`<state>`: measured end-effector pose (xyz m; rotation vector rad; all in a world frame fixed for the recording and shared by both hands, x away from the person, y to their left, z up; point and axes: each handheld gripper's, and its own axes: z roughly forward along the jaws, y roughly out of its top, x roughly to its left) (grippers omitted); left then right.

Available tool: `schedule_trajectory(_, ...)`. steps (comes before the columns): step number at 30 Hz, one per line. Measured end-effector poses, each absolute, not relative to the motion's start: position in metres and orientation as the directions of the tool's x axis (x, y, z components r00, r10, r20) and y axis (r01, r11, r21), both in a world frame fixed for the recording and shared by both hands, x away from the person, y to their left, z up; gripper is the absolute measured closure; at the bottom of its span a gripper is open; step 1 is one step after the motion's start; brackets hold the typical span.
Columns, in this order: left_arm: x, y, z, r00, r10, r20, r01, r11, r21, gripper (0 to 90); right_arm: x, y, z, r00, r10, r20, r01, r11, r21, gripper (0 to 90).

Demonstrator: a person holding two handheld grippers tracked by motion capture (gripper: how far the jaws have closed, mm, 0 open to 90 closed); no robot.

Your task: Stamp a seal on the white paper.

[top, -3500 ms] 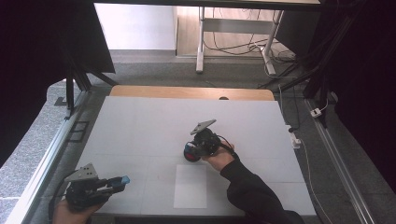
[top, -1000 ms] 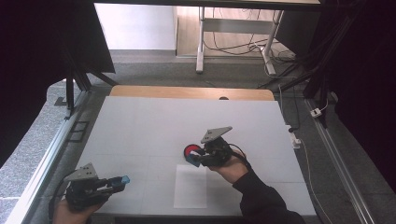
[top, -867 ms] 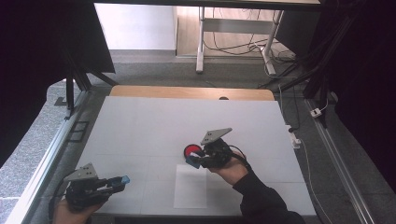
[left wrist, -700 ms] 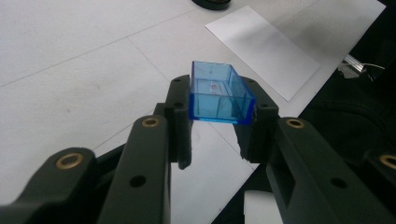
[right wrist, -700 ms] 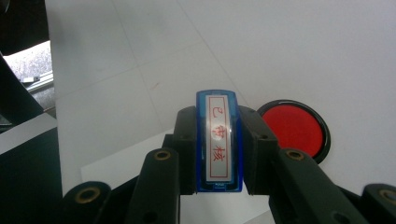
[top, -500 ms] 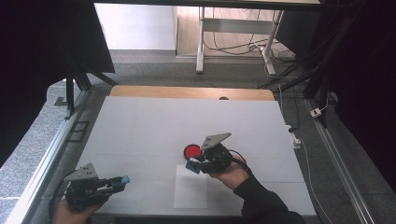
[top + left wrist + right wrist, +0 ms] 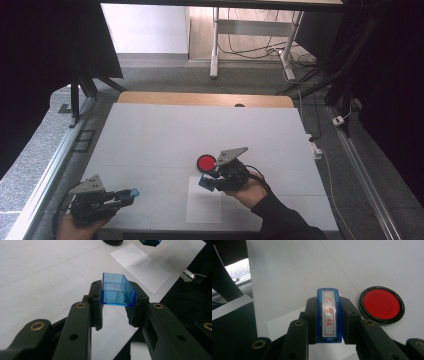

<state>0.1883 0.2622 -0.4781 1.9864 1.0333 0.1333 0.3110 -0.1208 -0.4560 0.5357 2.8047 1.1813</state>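
Stamp (image 7: 329,318) clamped in right gripper (image 7: 210,181), over paper (image 7: 204,207), red ink pad (image 7: 206,162) at its 11 o'clock; cap (image 7: 117,290) gripped by left gripper (image 7: 127,194); apparently inked, imprint pending.

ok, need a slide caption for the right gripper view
Right gripper shut on a blue stamp, red-character face up, beside the round red ink pad on the white table.

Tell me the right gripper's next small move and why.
Probably lower the stamp onto the white paper. The right gripper is shut on it just over the sheet's top edge, the red ink pad lies beside it, and the left gripper holds its blue cap.
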Motion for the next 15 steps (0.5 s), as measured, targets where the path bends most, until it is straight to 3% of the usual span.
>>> schedule_trajectory(15,0.1882,0.2621,-0.4781,0.651,0.707,-0.274,0.614,-0.280,0.738,68.2,0.3068,-0.1166,-0.4635,-0.948,0.311,0.062,0.269,0.686,0.676,70.1)
